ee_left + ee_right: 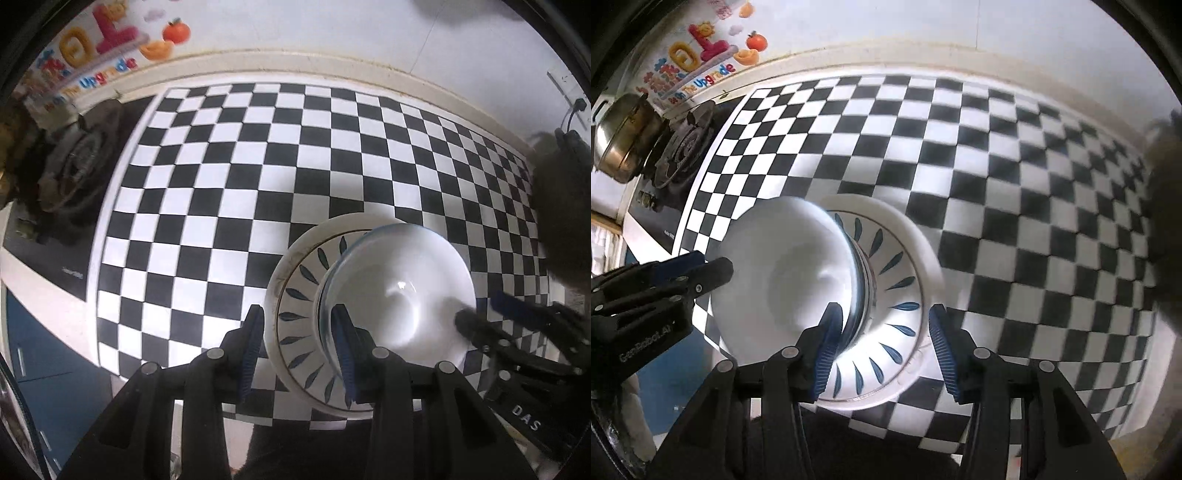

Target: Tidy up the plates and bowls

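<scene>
I have the left gripper [299,350] pointing steeply down over the stack, its jaws astride the near left side of the leaf-patterned plate [295,295]. One finger hangs just outside the plate's rim. The other sits over the left lip of the white bowl [402,288], which is nested in the plate. A wide band of plate shows between the pads and neither presses on anything, so I judge this gripper released.

The right gripper [884,339] mirrors it on the opposite side. Its inner finger is against the bowl's right lip and its outer finger is over the plate's white rim. Bare pattern shows in the gap, so it looks relaxed too, gripping nothing.

The bowl sits slightly off centre in the plate, closer to my left gripper. Both lie directly beneath the fingers at the near edge of the checkered mat [258,166]. Stacking bowl on plate makes sense, since it gathers the crockery into one spot and leaves the mat ahead bare. The stove burner [683,147] and steel pot [624,136] stand well away, ahead and to the left.

Blur keeps me from telling whether the bowl rests fully flat.
</scene>
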